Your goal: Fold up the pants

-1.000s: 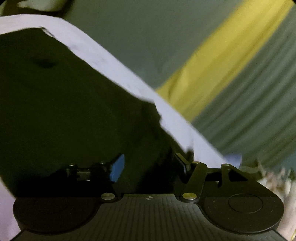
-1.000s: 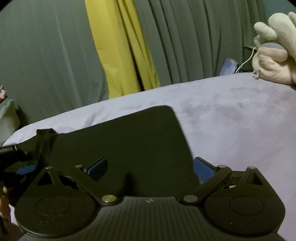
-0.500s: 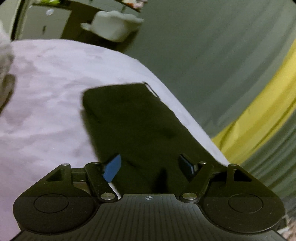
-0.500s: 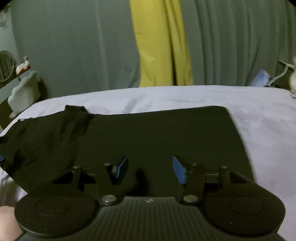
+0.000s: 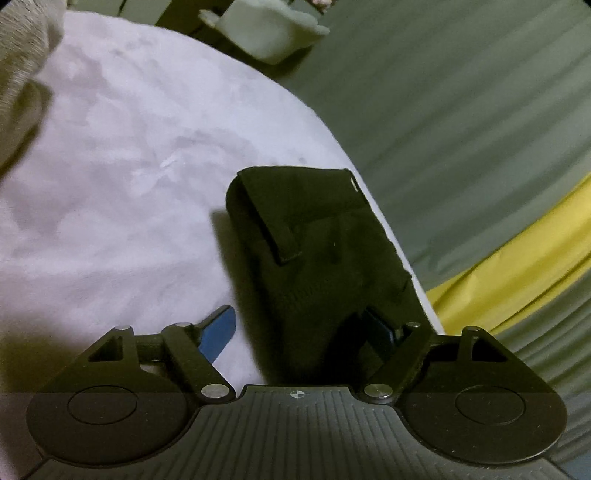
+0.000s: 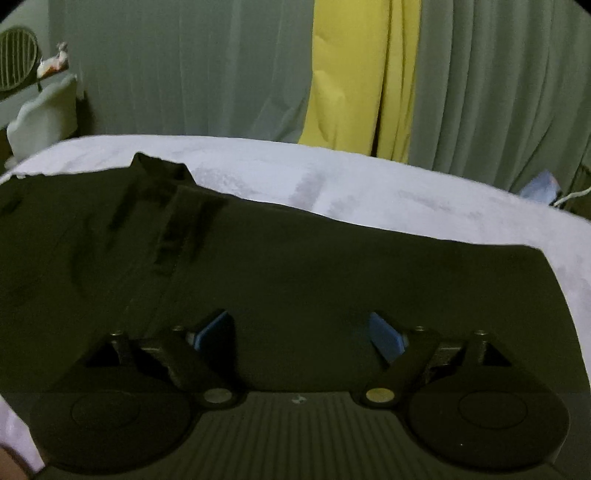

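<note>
The black pants (image 6: pixel 295 280) lie spread on a bed covered with a pale lilac sheet (image 5: pixel 122 177). In the right wrist view they stretch across the near part of the bed, flat towards the right, where one edge ends in a clean corner, and creased and bunched towards the left. In the left wrist view the same pants (image 5: pixel 317 240) appear as a narrow dark strip running away from the camera along the bed's right edge, with a flap of cloth turned over on top at the far end.

The left gripper (image 5: pixel 303 332) hovers low over the near end of that strip. Its fingers are spread wide: the left blue pad (image 5: pixel 218 332) sits over bare sheet just beside the cloth, and the right pad (image 5: pixel 380 328) is partly covered by a dark fold. Nothing is clamped between them.

The right gripper (image 6: pixel 299 332) is likewise spread wide, both blue pads (image 6: pixel 384 336) showing over the flat dark cloth, with a clear gap between them and no fabric pinched. Whether the tips touch the cloth cannot be told.

Beyond the bed hang grey-green curtains (image 6: pixel 184 66) with one yellow panel (image 6: pixel 358 74) between them. A pale soft object (image 5: pixel 262 33) stands off the far side of the bed, and a beige knitted mass (image 5: pixel 18 74) rests at the left edge of the left wrist view.
</note>
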